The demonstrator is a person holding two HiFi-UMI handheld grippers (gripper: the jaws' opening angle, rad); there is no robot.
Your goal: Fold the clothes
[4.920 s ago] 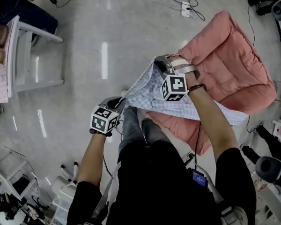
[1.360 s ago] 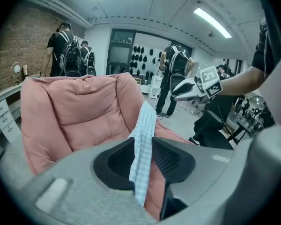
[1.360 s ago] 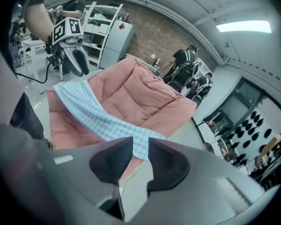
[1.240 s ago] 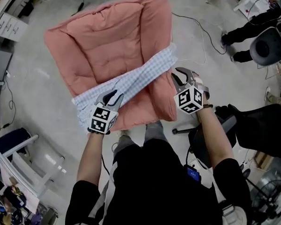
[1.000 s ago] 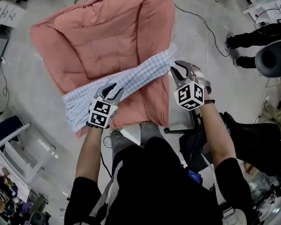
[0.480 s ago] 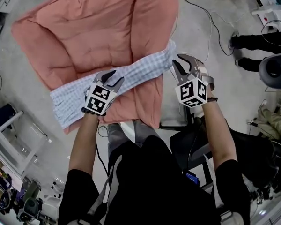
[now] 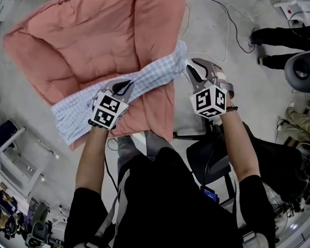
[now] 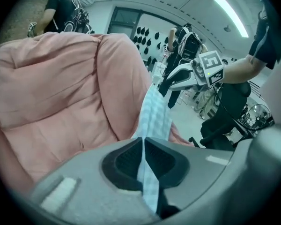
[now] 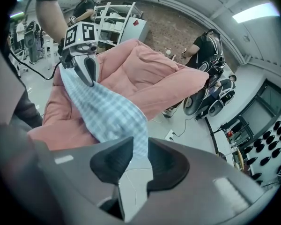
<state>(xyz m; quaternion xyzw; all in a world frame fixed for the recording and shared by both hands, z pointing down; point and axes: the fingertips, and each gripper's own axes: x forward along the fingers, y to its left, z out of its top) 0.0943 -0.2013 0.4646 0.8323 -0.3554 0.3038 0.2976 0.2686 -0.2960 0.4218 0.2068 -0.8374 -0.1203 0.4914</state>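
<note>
The checked garment (image 7: 150, 76), folded into a long strip, lies across the near part of the pink cushion (image 7: 77, 35), and its left end trails past the cushion's edge. The left tool (image 7: 125, 84) has just clamped shut on the strip partway along. The right tool (image 7: 188, 67) pinches the strip's right end at its tips. The cloth looks light, thin and limp, so it will likely sag between grips. Holding it through all layers at the fold's ends should keep it tidy.
</note>
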